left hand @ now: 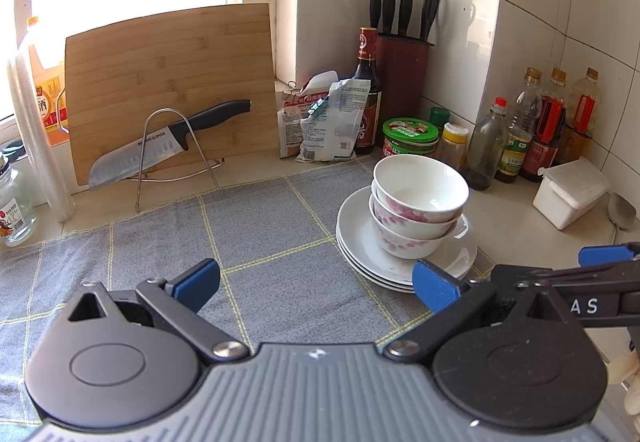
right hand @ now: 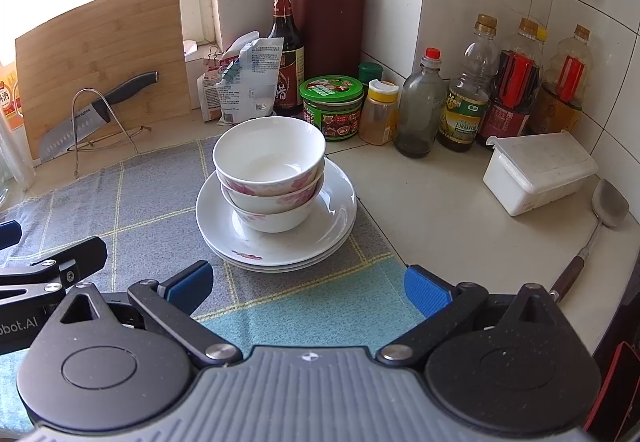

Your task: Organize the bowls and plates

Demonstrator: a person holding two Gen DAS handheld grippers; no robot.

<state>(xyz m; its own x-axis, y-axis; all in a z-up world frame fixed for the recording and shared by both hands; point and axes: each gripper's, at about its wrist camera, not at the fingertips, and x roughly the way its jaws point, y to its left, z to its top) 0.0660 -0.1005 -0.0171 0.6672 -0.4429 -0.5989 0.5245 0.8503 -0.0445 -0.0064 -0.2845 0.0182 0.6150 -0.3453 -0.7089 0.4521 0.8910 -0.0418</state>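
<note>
**Bowls stacked on plates, both jaws wide and empty**

Largest first: I see the pale surface (right hand: pixel 452 202) running into a tiled corner, with a blue-grey checked cloth (right hand: pixel 152 198) spread over its left part. A bamboo cutting board (left hand: pixel 168 82) leans upright at the back, and a Supor knife (left hand: pixel 160 146) rests on a wire rack (left hand: pixel 176 154) in front of it. A dark red knife block (right hand: pixel 328 30) stands in the corner, with sauce and oil bottles lined along the right wall.

The stack of white plates (right hand: pixel 332 218) sits on the cloth near its right edge, and three nested bowls (right hand: pixel 272 178), floral on the outside, stand on top of them.

My left gripper (left hand: pixel 316 284) hovers over the cloth just left of the plates, jaws spread wide with nothing between them. My right gripper (right hand: pixel 308 288) faces the stack from the near side, jaws equally wide and holding nothing.
</note>
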